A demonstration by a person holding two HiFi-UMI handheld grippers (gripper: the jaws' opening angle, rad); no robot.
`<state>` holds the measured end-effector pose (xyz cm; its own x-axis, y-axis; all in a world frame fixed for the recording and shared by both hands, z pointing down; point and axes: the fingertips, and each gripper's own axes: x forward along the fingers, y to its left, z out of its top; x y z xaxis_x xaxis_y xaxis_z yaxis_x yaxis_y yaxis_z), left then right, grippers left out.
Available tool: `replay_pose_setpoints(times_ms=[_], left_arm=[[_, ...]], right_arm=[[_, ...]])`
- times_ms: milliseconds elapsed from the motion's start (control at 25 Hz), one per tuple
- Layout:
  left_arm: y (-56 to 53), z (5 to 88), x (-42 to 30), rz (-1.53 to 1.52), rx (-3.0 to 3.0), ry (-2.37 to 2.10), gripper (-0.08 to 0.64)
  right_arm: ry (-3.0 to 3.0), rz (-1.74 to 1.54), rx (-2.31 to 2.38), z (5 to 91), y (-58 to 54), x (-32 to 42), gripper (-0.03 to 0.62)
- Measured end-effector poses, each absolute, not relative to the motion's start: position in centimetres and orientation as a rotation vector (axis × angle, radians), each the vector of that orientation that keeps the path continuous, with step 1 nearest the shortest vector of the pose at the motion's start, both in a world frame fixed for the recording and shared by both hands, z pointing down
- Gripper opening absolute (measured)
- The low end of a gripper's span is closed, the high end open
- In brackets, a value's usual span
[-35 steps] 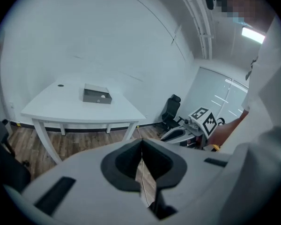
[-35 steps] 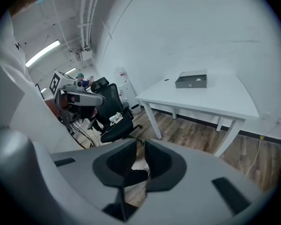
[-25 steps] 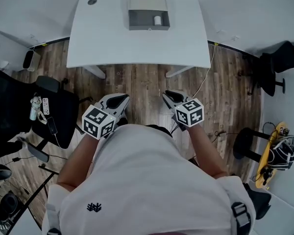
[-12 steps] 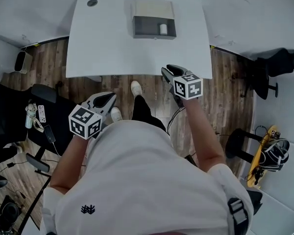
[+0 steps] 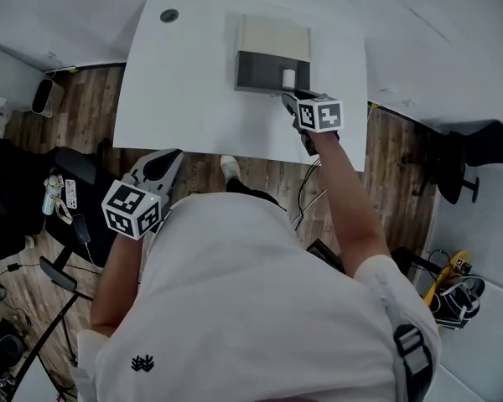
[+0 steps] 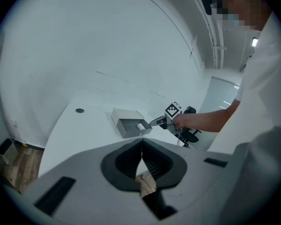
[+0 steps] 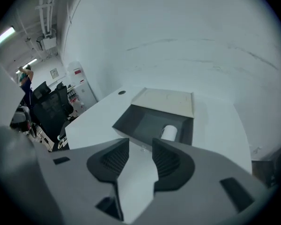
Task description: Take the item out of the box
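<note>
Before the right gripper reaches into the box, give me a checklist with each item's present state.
1. Box open, inside showing: ok.
2. White cylinder in view, by the box's right wall: ok.
3. Right gripper jaws opening, nothing between them: ok.
4. Jaw gap lined up with the cylinder: not ok, it sits a little right of the gap.
5. Gap wide enough for the cylinder: cannot tell.
6. Left gripper shut, empty, held back from the table: ok.
</note>
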<state>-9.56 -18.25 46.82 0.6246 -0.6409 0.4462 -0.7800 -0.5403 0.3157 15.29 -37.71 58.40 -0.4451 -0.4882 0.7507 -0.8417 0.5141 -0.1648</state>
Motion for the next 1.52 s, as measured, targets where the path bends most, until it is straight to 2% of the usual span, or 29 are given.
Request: replay_pose_setpoints(times_ms=[600, 800, 1040, 1520], left_arm=[[-22.7, 46.5, -10.3, 0.391, 2.253, -1.255, 0.008], [-22.9, 46.6, -10.9, 0.390, 2.218, -1.278, 0.008], [-22.9, 46.8, -11.1, 0.390, 2.199, -1.291, 0.008], [-22.3, 46.9, -12.3, 0.376, 2.210, -1.288, 0.008]], right_arm=[[-1.927, 0.858, 1.044, 65.5, -45.5, 17.0, 0.218], [-1.851, 0.843, 1.039, 66.8, -46.1, 17.1, 0.215], [-1.773, 0.750, 0.992, 67.9, -46.2, 17.1, 0.173], [-1.832, 0.707, 1.033, 66.3, -46.0, 16.7, 0.164]])
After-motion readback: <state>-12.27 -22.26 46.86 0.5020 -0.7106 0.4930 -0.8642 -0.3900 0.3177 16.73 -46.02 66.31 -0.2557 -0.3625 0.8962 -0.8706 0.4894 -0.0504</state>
